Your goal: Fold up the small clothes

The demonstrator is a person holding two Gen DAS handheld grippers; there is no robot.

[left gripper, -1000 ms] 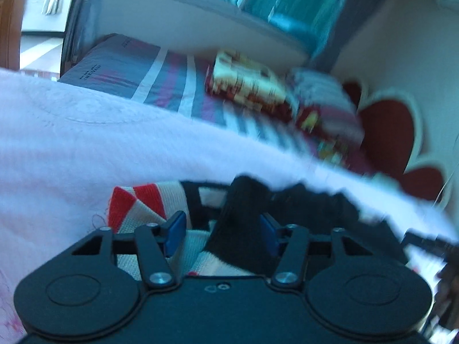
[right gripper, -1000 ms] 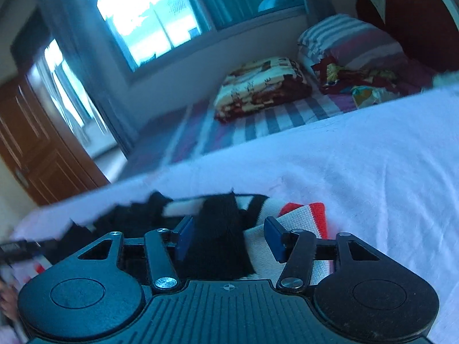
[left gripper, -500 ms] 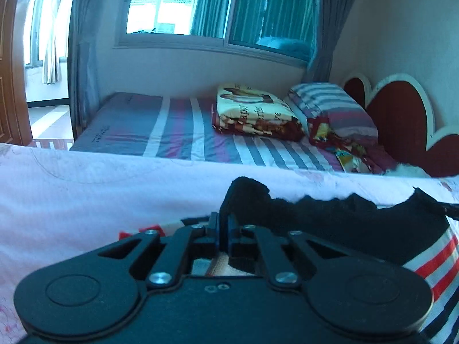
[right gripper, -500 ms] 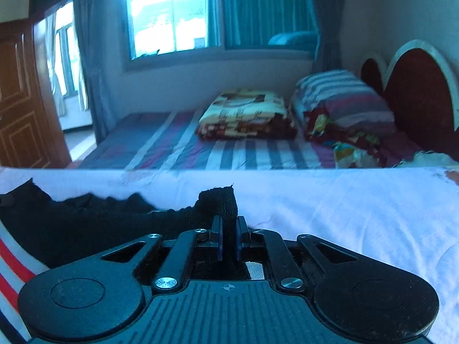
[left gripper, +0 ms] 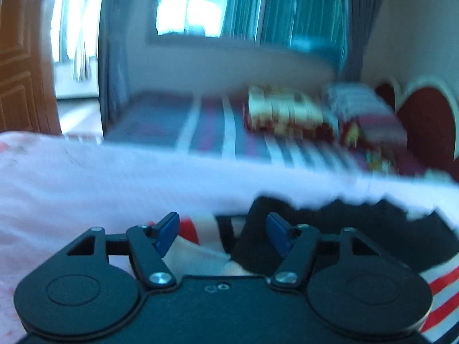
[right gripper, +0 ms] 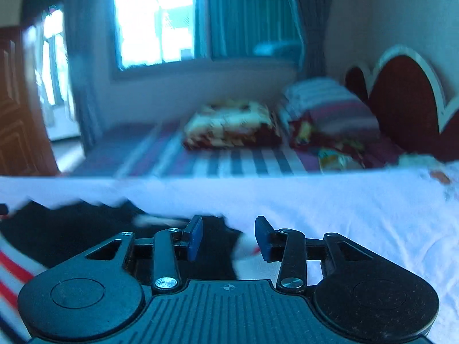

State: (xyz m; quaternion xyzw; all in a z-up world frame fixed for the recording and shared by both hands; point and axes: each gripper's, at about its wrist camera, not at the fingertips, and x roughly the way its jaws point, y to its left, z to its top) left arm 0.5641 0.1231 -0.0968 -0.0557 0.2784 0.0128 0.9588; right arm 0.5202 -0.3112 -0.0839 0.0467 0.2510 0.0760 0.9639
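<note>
Across the room beyond the work, a striped bed (right gripper: pixel 235 160) carries a folded patterned blanket (right gripper: pixel 229 126) and a striped pillow (right gripper: pixel 330 106), with a red headboard (right gripper: pixel 401 100) at its right end and a bright window (right gripper: pixel 155 20) above. Nearer, a pale pink sheet (left gripper: pixel 86 183) covers the surface, and on it lies the small garment (left gripper: pixel 330 223), a knit piece with a black part and cream, red and dark stripes. It stretches between the two tools, blurred at its far edge. The left tool (left gripper: pixel 222 233) has just been opening; its blue pads stand apart with the black fold and cream cloth lying loose between them. The right tool (right gripper: pixel 228 236) has likewise been opening, its pads parted over the garment's black edge, not pressing it.
</note>
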